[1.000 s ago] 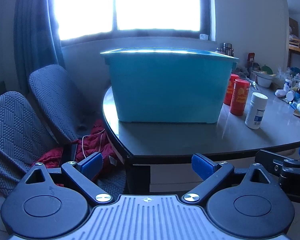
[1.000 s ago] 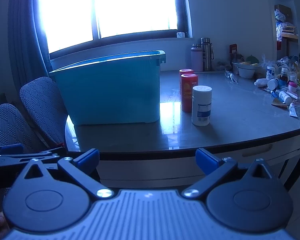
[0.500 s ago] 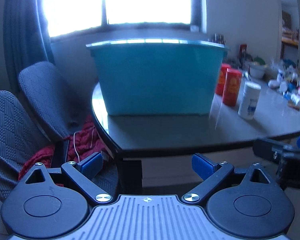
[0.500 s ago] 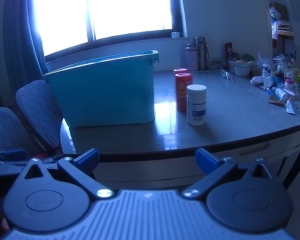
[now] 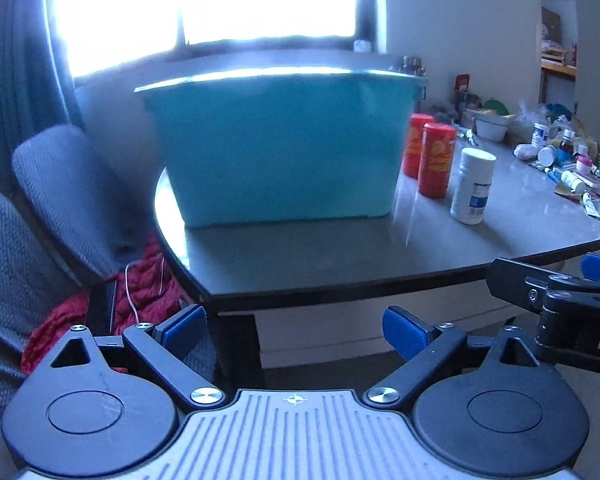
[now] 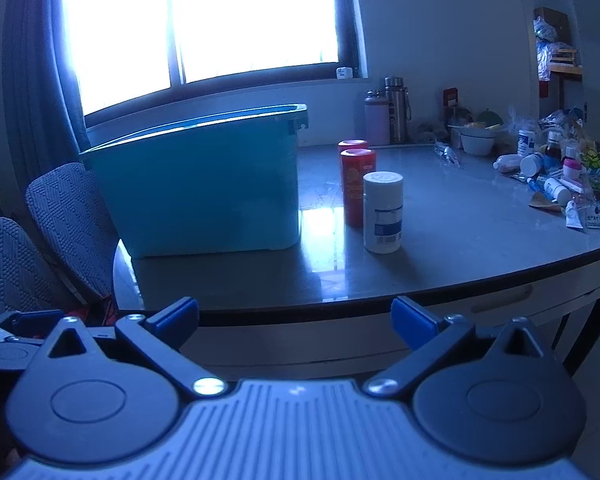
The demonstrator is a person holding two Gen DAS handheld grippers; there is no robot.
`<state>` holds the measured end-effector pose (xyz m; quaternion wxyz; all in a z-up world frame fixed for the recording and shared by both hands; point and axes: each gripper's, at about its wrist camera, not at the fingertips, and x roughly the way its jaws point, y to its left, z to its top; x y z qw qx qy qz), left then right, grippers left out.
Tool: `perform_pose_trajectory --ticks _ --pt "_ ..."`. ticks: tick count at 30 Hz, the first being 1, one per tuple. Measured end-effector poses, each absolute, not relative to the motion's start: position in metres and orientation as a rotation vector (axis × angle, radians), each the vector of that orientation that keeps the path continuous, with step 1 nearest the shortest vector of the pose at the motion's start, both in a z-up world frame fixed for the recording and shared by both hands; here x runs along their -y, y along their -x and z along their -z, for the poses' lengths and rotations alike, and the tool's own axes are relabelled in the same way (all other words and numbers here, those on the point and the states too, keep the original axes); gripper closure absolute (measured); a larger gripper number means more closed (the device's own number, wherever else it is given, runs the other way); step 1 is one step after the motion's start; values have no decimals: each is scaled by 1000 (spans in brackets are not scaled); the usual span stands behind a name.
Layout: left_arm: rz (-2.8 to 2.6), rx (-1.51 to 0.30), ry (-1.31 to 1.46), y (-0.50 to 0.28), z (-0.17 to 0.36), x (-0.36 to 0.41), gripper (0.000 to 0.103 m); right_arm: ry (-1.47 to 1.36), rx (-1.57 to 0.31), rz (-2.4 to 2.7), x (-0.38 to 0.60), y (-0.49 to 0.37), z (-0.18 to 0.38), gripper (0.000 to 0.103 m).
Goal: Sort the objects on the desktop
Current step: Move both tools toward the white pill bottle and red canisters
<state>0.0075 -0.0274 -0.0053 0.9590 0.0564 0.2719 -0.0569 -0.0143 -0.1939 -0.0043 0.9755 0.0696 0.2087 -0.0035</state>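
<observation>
A big teal bin (image 5: 280, 148) (image 6: 204, 184) stands on the grey table (image 5: 340, 256) (image 6: 460, 236). To its right stand two red cans (image 5: 436, 160) (image 6: 356, 192) and a white bottle (image 5: 472, 186) (image 6: 382, 212). Small bottles and tubes (image 5: 564, 168) (image 6: 556, 176) lie scattered at the far right. My left gripper (image 5: 294, 330) is open and empty, in front of and below the table edge. My right gripper (image 6: 296, 318) is open and empty, also short of the table edge. It shows at the right of the left wrist view (image 5: 560, 292).
Two grey padded chairs (image 5: 60, 200) (image 6: 60, 216) stand left of the table, with a red jacket (image 5: 100, 304) on one seat. Flasks (image 6: 396, 108) and a white bowl (image 6: 476, 140) stand at the back by the wall. A window is behind the bin.
The left gripper has swung its view right, so the bin sits more central and more of the clutter shows. The right gripper has drawn back slightly. Both stay open.
</observation>
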Motion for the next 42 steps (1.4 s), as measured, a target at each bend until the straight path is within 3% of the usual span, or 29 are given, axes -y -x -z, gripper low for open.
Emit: perform_pose_trajectory --ticks 42 --pt "257 -492 -82 -47 17 134 6 -204 -380 240 295 36 9 0"
